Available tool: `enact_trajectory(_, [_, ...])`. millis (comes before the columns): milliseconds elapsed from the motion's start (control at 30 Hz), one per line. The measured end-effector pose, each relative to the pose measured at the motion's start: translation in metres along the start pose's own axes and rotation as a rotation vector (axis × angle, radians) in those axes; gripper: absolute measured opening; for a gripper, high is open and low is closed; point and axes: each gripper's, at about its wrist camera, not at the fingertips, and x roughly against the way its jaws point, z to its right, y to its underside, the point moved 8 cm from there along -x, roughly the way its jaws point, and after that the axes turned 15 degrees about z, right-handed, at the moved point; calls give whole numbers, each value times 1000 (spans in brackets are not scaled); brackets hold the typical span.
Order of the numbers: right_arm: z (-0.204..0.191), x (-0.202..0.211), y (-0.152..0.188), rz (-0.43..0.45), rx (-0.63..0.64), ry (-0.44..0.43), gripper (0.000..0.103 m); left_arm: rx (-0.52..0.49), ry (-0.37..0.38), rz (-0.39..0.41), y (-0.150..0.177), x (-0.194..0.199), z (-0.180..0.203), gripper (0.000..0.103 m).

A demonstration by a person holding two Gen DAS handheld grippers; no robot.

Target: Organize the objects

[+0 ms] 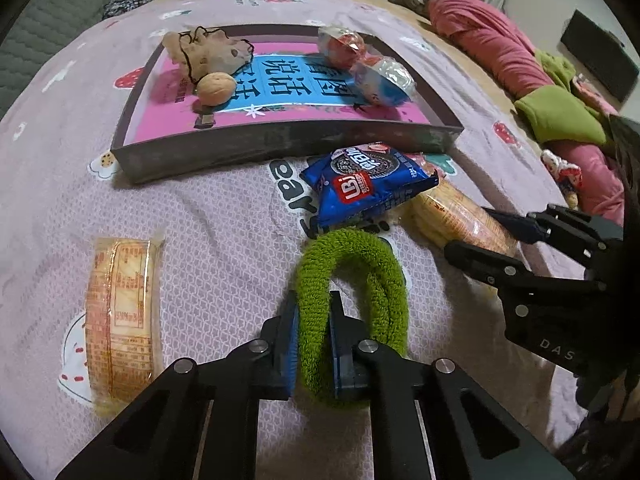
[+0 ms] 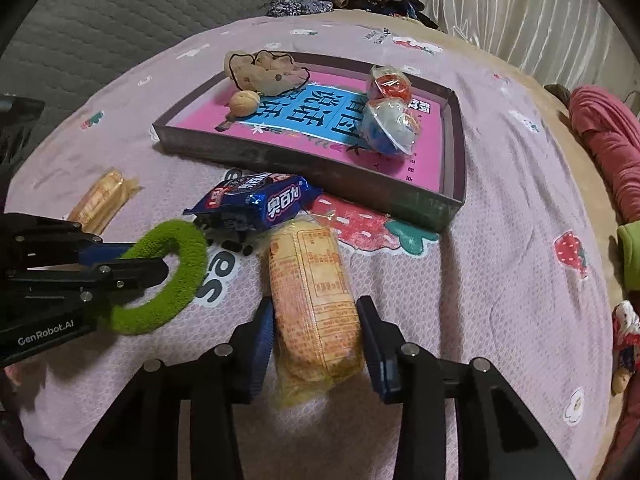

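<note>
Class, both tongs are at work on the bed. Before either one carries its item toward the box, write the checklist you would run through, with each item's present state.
1. Left tongs shut on green ring: ok, one side of the ring is pinched between the pads.
2. Right tongs gripping yellow pack: not ok, the fingers straddle it, with a gap showing on the right side.
3. Room in box: ok, its middle is bare between the walnut and the two capsules.
4. Path to box: not ok, blue cookie pack lies in front of it.
5. Ring lifted off bed: cannot tell.
</note>
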Motion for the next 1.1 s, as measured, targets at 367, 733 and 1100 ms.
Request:
enact_trajectory(367, [-8,26,1,40,-39,-29,38,-7,-21,35,1,15,2,12])
enact_trajectory(733, [-20,52,6,68,-67,-38,38,-3,-35,75,1,46,2,12])
enact_trajectory(1100, [-31,89,0,136,-105,-48,38,-14,-52,136,-2,87,6,12])
